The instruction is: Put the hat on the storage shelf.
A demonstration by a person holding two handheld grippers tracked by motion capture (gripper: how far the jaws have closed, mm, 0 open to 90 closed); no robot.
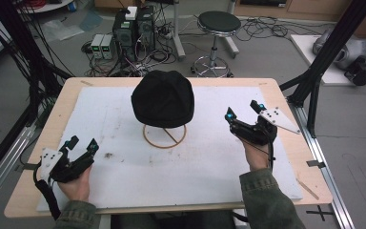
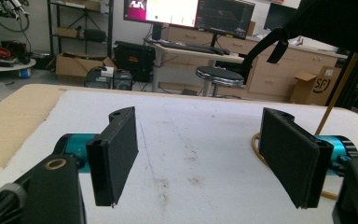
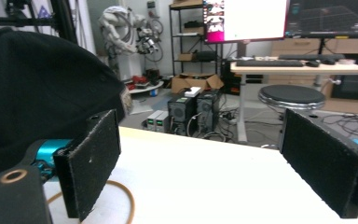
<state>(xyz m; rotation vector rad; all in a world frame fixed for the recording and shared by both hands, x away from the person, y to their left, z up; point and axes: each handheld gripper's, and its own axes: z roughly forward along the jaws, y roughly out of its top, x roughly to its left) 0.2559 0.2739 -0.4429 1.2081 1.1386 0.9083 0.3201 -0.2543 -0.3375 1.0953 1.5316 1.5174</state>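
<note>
The right gripper hovers over the right part of the white mat with its jaws spread wide and nothing between them; in the right gripper view its left pad stands close beside the black cap, apart from it as far as I can tell; the left gripper sits low near the front left of the mat, likewise wide open and empty, well apart from the cap.

The cap rests on top of a wooden stand, whose ring base lies flat on the mat at the middle of the table; a thin upright rod carries the cap, and a strap hangs loose from its edge.

The main risk, as I judge it, is the stand; it looks light and top-heavy, so a sideways nudge from a jaw arriving at the crown could tip rod and cap over together; a pull that is not straight up could drag the ring across the mat. The cloth is soft, so a shallow pinch may catch only a fold and slip off; a deep pinch may clamp the rod beneath. The dangling strap could snag a jaw; two grippers closing from opposite sides unevenly could twist the cap off its perch.
</note>
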